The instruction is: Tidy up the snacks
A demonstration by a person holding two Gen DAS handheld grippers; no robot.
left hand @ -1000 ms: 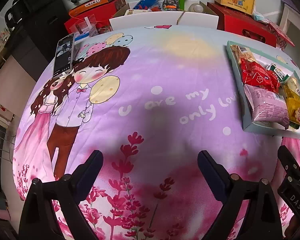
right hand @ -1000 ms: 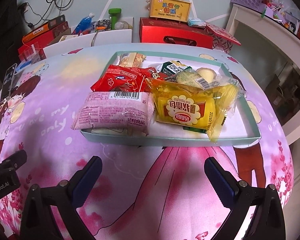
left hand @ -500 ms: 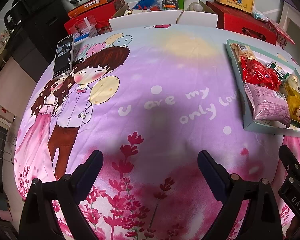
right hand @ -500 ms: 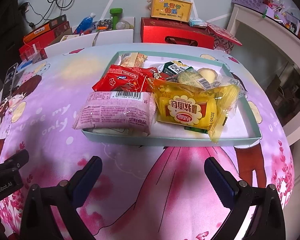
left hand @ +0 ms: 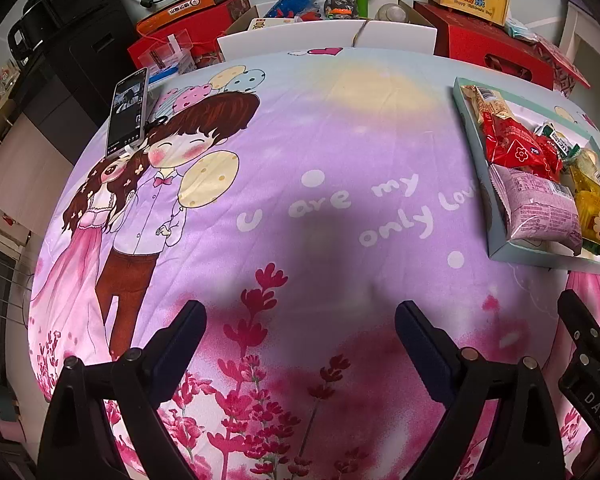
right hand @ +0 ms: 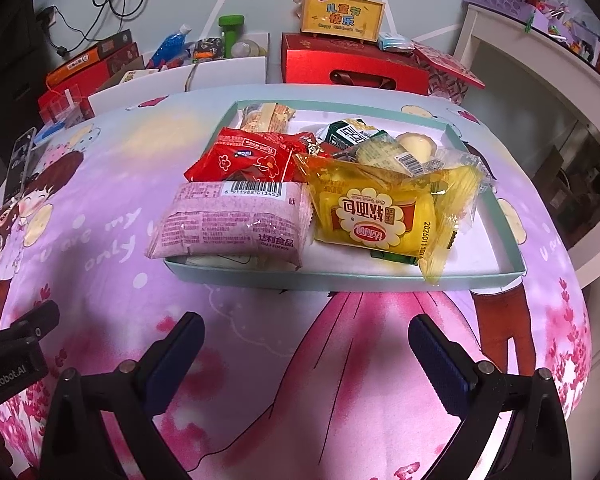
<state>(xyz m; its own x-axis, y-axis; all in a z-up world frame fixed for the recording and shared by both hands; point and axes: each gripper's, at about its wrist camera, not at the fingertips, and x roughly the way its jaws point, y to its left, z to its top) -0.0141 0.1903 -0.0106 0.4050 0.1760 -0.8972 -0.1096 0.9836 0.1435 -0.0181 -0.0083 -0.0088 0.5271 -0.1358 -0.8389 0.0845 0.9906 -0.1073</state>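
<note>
Snacks sit piled in a shallow pale-green tray (right hand: 340, 278) on a table w/ cartoon-print purple cloth (left hand: 320, 128). Right wrist view: tray at 12 o'clock from the right gripper (right hand: 306, 346), near but apart. Contents, by tray position: pink packet (right hand: 230, 224) at 9 o'clock, overhanging the tray's left and front rim; red packet (right hand: 244, 158) behind it, partly resting on it; yellow packet (right hand: 374, 216) at centre, its clear wrapper end drooping over the front rim; green-and-white carton (right hand: 350, 134) and a small pale pastry (right hand: 414, 145) toward 1 o'clock; tan-wrapped item (right hand: 266, 116) at 11 o'clock against the back wall. A dark green item under the yellow packet is mostly hidden; cannot identify.

Right gripper: jaws spread wide, nothing between them, pads over bare cloth.

Left gripper (left hand: 300, 332): likewise released, jaws apart, empty, above the pink floral part of the cloth. Left wrist view puts the tray at 2 o'clock, well apart from this gripper; the other gripper's black frame shows at 4 o'clock.

Other items: phone (left hand: 127, 112) lying on the cloth at 10 o'clock in the left view. Beyond the table's far edge: red gift box (right hand: 354, 64) w/ a yellow handled box (right hand: 342, 14) on top, green dumbbell (right hand: 230, 30), orange box (left hand: 188, 2).
</note>
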